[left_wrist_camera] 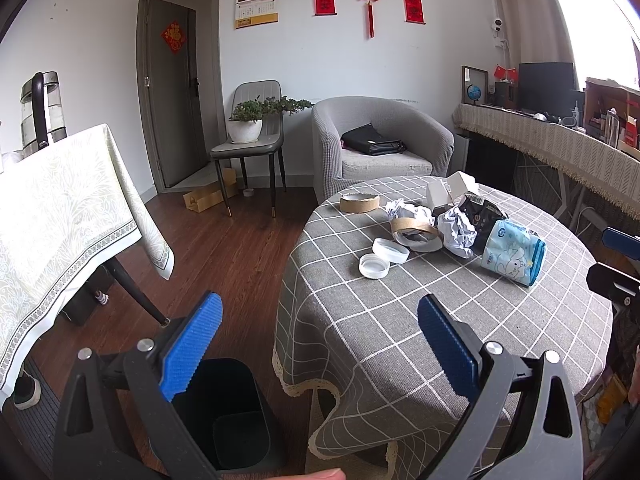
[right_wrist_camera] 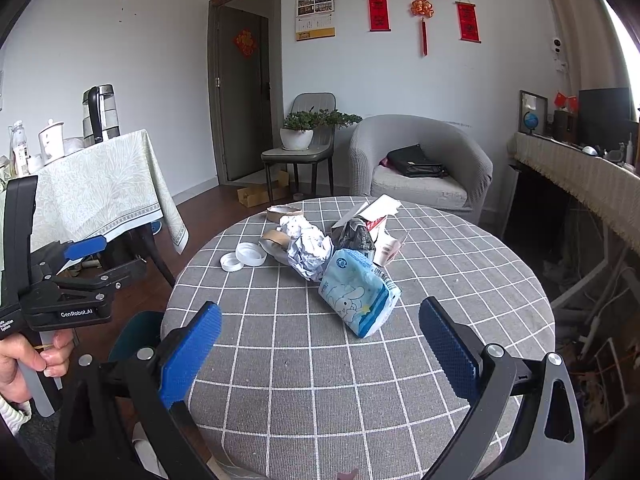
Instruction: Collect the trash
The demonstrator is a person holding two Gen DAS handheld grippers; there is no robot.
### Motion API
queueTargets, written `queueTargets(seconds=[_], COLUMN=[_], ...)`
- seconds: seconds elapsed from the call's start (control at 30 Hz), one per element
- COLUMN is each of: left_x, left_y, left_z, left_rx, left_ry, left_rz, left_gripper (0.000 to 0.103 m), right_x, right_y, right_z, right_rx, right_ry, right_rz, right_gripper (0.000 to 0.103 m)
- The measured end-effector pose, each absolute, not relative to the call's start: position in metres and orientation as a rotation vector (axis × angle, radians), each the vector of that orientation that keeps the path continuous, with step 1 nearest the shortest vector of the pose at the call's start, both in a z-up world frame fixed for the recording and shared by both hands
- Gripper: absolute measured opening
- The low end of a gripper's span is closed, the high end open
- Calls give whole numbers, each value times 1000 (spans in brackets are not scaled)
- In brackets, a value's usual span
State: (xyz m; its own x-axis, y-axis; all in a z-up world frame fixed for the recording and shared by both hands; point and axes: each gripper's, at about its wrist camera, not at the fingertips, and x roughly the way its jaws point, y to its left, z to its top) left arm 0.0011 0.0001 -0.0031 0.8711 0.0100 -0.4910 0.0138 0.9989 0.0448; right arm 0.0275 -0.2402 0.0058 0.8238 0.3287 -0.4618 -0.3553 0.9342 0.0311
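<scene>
Two grippers, both with jaws spread wide and nothing between the pads. The right gripper [right_wrist_camera: 320, 340] hangs over the near part of the round table [right_wrist_camera: 280, 400], aimed at the trash pile. The left gripper [left_wrist_camera: 318, 330] sits off the table's left edge, above the black bin [left_wrist_camera: 232, 412] on the floor; in the right wrist view it shows side-on at the left, held in the person's hand [right_wrist_camera: 28, 364].

Nearest trash to the right jaws is the blue tissue pack [right_wrist_camera: 356, 294], lying on its side, apart from the pads. Behind it, touching or nearly so: crumpled white paper [right_wrist_camera: 310, 250], a dark foil wrapper [right_wrist_camera: 354, 236], torn white cardboard [right_wrist_camera: 380, 208]. Left of the pile are two white lids [right_wrist_camera: 244, 258], overlapping, then a brown tape ring [right_wrist_camera: 274, 238] and a second one [right_wrist_camera: 284, 213] further back. Whether the first ring is pinned under the paper is unclear from here.

Judged step: the very start, pre-grasp. No trash shows in the visible part of the bin, and nothing is held.

Next move probably: right gripper goes forward and down to straddle the tissue pack across its narrow side, then closes. The pack is soft, so it should squash but hold. Then it is carried left past the table edge to the bin.
</scene>
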Motion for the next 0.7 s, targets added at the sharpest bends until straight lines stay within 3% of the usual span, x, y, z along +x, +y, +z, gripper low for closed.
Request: queueTargets(seconds=[0.7], left_x=[1], left_y=[-1], left_z=[-3], left_rx=[48], left_ry=[515], left_rz=[-3], left_gripper=[100], right_x=[27], right_y=[-241], right_z=[6], right_rx=[-44], right_ry=[476], right_rz=[365], right_gripper=[100])
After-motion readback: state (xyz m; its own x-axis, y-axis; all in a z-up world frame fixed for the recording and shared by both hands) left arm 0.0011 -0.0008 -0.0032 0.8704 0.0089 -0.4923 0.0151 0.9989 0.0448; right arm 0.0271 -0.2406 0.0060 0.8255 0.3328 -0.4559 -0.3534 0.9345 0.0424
